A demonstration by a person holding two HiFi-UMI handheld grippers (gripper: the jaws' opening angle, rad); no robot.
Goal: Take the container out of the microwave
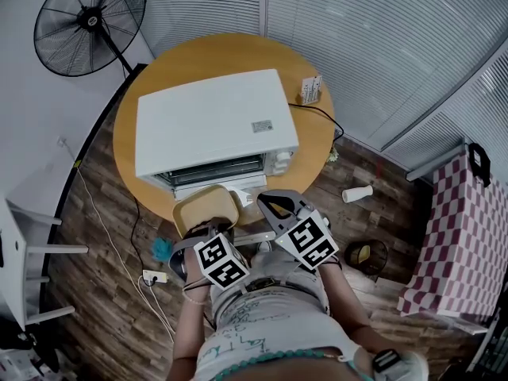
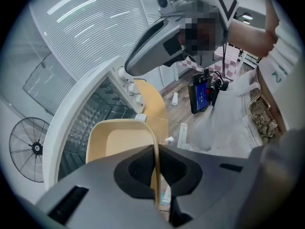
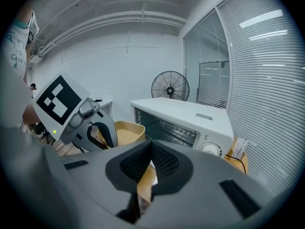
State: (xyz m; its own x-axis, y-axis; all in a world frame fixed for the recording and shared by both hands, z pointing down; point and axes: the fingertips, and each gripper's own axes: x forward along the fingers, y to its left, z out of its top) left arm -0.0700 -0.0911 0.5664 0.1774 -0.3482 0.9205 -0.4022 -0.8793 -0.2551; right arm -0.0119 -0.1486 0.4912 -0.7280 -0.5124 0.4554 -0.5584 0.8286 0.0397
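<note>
A white microwave (image 1: 210, 121) stands on a round wooden table (image 1: 309, 145) with its door hanging open at the front. Just in front of the opening, a tan open-topped container (image 1: 206, 205) is held up by my left gripper (image 1: 205, 230), which is shut on its near rim. In the left gripper view the container's thin wall (image 2: 155, 142) is pinched between the pads, with the microwave's dark cavity (image 2: 90, 118) beyond. My right gripper (image 1: 274, 205) hovers to the right of the container, by the door, shut with nothing in it (image 3: 151, 144). The right gripper view shows the container (image 3: 127, 129) beside the microwave (image 3: 190, 113).
A small box with a cable (image 1: 310, 90) sits on the table to the right of the microwave. A standing fan (image 1: 90, 22) is at the far left. On the wooden floor lie a power strip (image 1: 155, 277), a white bottle (image 1: 357, 194) and a dark basket (image 1: 367, 254). A checked cloth (image 1: 464, 244) hangs at the right.
</note>
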